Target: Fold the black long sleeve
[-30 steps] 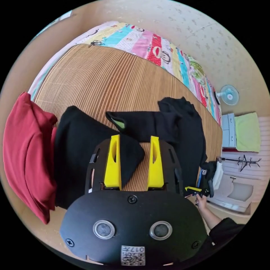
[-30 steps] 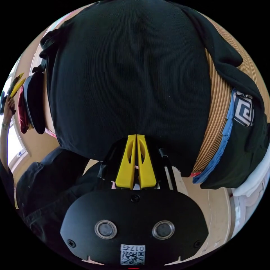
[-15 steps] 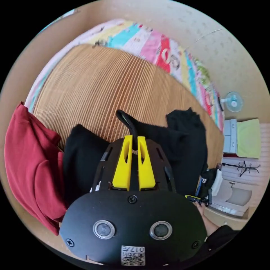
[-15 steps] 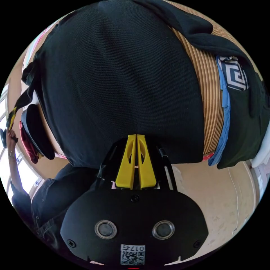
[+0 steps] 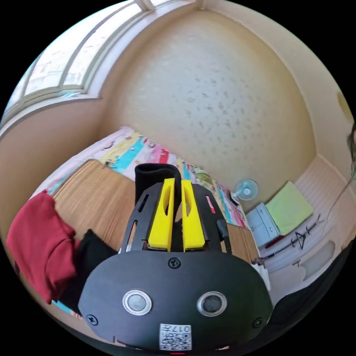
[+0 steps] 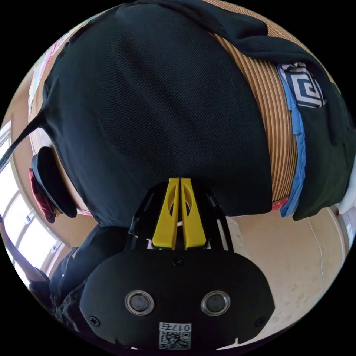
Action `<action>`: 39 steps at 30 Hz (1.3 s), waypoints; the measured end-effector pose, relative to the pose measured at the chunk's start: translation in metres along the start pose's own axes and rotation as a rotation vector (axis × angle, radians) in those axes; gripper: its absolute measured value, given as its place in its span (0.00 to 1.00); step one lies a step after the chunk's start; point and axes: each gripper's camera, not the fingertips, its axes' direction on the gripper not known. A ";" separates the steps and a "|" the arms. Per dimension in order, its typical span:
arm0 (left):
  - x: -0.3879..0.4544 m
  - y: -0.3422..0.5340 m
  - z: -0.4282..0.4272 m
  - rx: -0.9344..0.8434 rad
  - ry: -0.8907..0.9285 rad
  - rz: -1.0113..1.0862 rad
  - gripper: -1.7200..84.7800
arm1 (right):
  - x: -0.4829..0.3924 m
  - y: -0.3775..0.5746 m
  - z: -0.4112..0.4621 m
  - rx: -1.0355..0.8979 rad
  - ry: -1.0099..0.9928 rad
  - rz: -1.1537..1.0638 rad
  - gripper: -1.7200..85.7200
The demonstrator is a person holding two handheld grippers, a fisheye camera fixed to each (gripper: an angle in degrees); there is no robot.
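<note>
The black long sleeve (image 6: 159,111) lies spread on a ribbed bamboo mat (image 6: 274,122). My right gripper (image 6: 180,180) is shut at its near hem, and the cloth edge covers the jaw tips. One sleeve (image 6: 18,141) runs off taut as a thin strip toward the left edge of the right gripper view. In the left gripper view my left gripper (image 5: 178,181) is shut on the sleeve's black cuff (image 5: 157,176), held high above the mat (image 5: 92,200).
A red garment (image 5: 37,241) and a folded black one (image 6: 52,181) lie at the mat's left end. A stack of folded clothes (image 6: 307,89) sits at its right end. A patchwork quilt (image 5: 148,152), a fan (image 5: 244,189) and drawers (image 5: 263,222) stand beyond. The person's dark clothes (image 6: 74,259) show beside the floor (image 6: 296,252).
The left gripper shut on the sleeve cuff and then rose high with it, pulling the sleeve taut. The right gripper stays shut at the hem.
</note>
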 end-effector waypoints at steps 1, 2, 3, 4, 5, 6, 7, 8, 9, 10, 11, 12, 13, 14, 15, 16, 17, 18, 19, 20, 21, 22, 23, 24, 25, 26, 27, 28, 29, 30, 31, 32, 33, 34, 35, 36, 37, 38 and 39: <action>0.031 0.008 0.032 -0.027 0.048 0.058 0.07 | 0.008 0.002 0.000 0.001 -0.031 -0.009 0.02; 0.045 0.014 0.050 -0.042 0.070 0.074 0.07 | 0.017 0.004 -0.001 0.001 -0.065 -0.015 0.02; 0.072 0.026 0.087 -0.072 0.122 0.084 0.07 | 0.022 0.005 -0.001 0.001 -0.083 -0.019 0.02; 0.095 0.042 0.126 -0.099 0.183 0.095 0.07 | 0.031 0.007 -0.001 -0.003 -0.118 -0.029 0.02; 0.107 0.051 0.147 -0.118 0.213 0.106 0.07 | 0.039 0.009 -0.002 -0.006 -0.148 -0.046 0.02; 0.129 0.072 0.190 -0.165 0.257 0.132 0.07 | 0.044 0.010 -0.002 -0.008 -0.164 -0.056 0.02; 0.149 0.096 0.233 -0.225 0.279 0.164 0.08 | 0.052 0.011 -0.002 -0.014 -0.196 -0.074 0.02; 0.156 0.109 0.252 -0.264 0.286 0.173 0.08 | 0.062 0.012 -0.002 -0.024 -0.232 -0.090 0.02; 0.167 0.134 0.289 -0.364 0.298 0.174 0.09 | 0.067 0.012 -0.002 -0.030 -0.252 -0.099 0.02; 0.170 0.158 0.315 -0.459 0.315 0.153 0.10 | 0.076 0.012 -0.002 -0.043 -0.282 -0.122 0.02; 0.169 0.169 0.323 -0.491 0.330 0.145 0.11 | 0.085 0.013 -0.002 -0.050 -0.297 -0.138 0.02; 0.164 0.188 0.328 -0.522 0.350 0.132 0.11 | 0.090 0.014 -0.003 -0.050 -0.300 -0.143 0.02; 0.154 0.201 0.324 -0.527 0.335 0.122 0.11 | 0.099 0.016 -0.006 -0.046 -0.307 -0.155 0.02; 0.146 0.206 0.321 -0.528 0.312 0.115 0.11 | 0.108 0.018 -0.011 -0.032 -0.311 -0.162 0.03; 0.127 0.213 0.312 -0.534 0.251 0.097 0.11 | 0.112 0.020 -0.014 -0.023 -0.314 -0.164 0.03; 0.103 0.216 0.303 -0.542 0.179 0.075 0.11 | 0.119 0.022 -0.021 -0.001 -0.324 -0.173 0.02; 0.089 0.216 0.297 -0.545 0.137 0.060 0.11 | 0.124 0.024 -0.027 0.017 -0.329 -0.182 0.02; 0.058 0.216 0.286 -0.541 0.045 0.018 0.12 | 0.126 0.024 -0.029 0.023 -0.329 -0.185 0.02; 0.025 0.214 0.275 -0.526 -0.047 -0.037 0.13 | 0.129 0.022 -0.033 0.031 -0.326 -0.189 0.03; 0.008 0.214 0.270 -0.518 -0.088 -0.065 0.13 | 0.131 0.020 -0.036 0.037 -0.325 -0.193 0.02; -0.022 0.212 0.265 -0.510 -0.162 -0.115 0.14 | 0.132 0.018 -0.037 0.040 -0.326 -0.195 0.02; -0.048 0.210 0.269 -0.531 -0.216 -0.148 0.15 | 0.133 0.015 -0.037 0.047 -0.331 -0.195 0.02; -0.059 0.210 0.273 -0.555 -0.241 -0.157 0.16 | 0.134 0.012 -0.036 0.054 -0.338 -0.192 0.02; -0.077 0.209 0.287 -0.613 -0.291 -0.156 0.16 | 0.134 0.010 -0.036 0.057 -0.342 -0.188 0.02; -0.091 0.211 0.304 -0.675 -0.325 -0.148 0.17 | 0.136 0.008 -0.033 0.060 -0.357 -0.172 0.02; -0.097 0.213 0.313 -0.709 -0.331 -0.148 0.16 | 0.137 0.008 -0.031 0.069 -0.392 -0.165 0.02; -0.107 0.219 0.330 -0.772 -0.345 -0.147 0.16 | 0.138 0.009 -0.030 0.077 -0.417 -0.170 0.02; -0.106 0.219 0.335 -0.758 -0.350 -0.093 0.13 | 0.138 0.012 -0.030 0.091 -0.451 -0.181 0.02; -0.105 0.218 0.340 -0.776 -0.299 -0.062 0.12 | 0.140 0.015 -0.030 0.093 -0.439 -0.170 0.02; -0.107 0.213 0.350 -0.839 -0.272 -0.041 0.10 | 0.140 0.017 -0.031 0.098 -0.425 -0.165 0.02; -0.110 0.203 0.354 -0.870 -0.262 -0.018 0.08 | 0.142 0.023 -0.038 0.125 -0.404 -0.162 0.03; -0.112 0.197 0.355 -0.879 -0.263 -0.008 0.08 | 0.146 0.031 -0.050 0.168 -0.389 -0.161 0.03; -0.120 0.186 0.354 -0.875 -0.272 0.003 0.08 | 0.149 0.035 -0.057 0.192 -0.381 -0.156 0.03; -0.132 0.177 0.352 -0.871 -0.276 -0.016 0.07 | 0.157 0.043 -0.072 0.246 -0.363 -0.138 0.04; -0.139 0.173 0.351 -0.870 -0.273 -0.035 0.08 | 0.167 0.051 -0.088 0.305 -0.339 -0.109 0.05; -0.152 0.166 0.347 -0.850 -0.274 -0.080 0.08 | 0.173 0.055 -0.095 0.336 -0.325 -0.087 0.06; -0.161 0.160 0.341 -0.822 -0.281 -0.121 0.09 | 0.188 0.064 -0.111 0.405 -0.300 -0.031 0.08; -0.163 0.157 0.337 -0.804 -0.284 -0.135 0.09 | 0.205 0.071 -0.122 0.462 -0.278 0.053 0.10; -0.163 0.153 0.327 -0.761 -0.284 -0.143 0.09 | 0.215 0.074 -0.125 0.485 -0.270 0.109 0.11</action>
